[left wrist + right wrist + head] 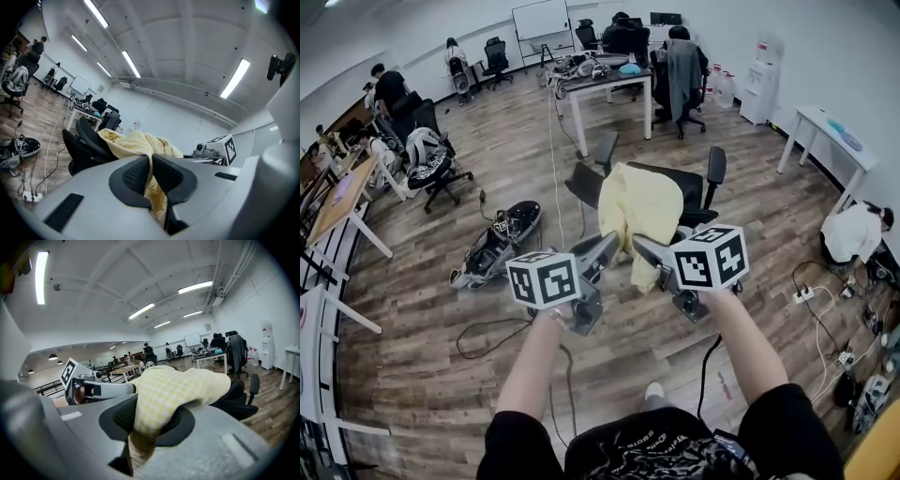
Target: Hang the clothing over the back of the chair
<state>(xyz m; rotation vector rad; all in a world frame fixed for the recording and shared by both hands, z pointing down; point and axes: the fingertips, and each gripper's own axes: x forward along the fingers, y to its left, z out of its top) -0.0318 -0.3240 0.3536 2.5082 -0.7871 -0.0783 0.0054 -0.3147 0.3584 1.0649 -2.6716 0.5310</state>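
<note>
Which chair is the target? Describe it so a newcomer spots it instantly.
Start at the white table at the far end of the wood floor. Nearer the camera, alone mid-floor, stands a black office chair. Unlike the other black chairs, it alone has yellow clothing draped on it.

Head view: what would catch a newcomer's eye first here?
The pale yellow garment stands out at the centre, lying over a black office chair on the wooden floor. In the foreground, the left gripper and the right gripper are both shut on the cloth's near side, close together.
</note>
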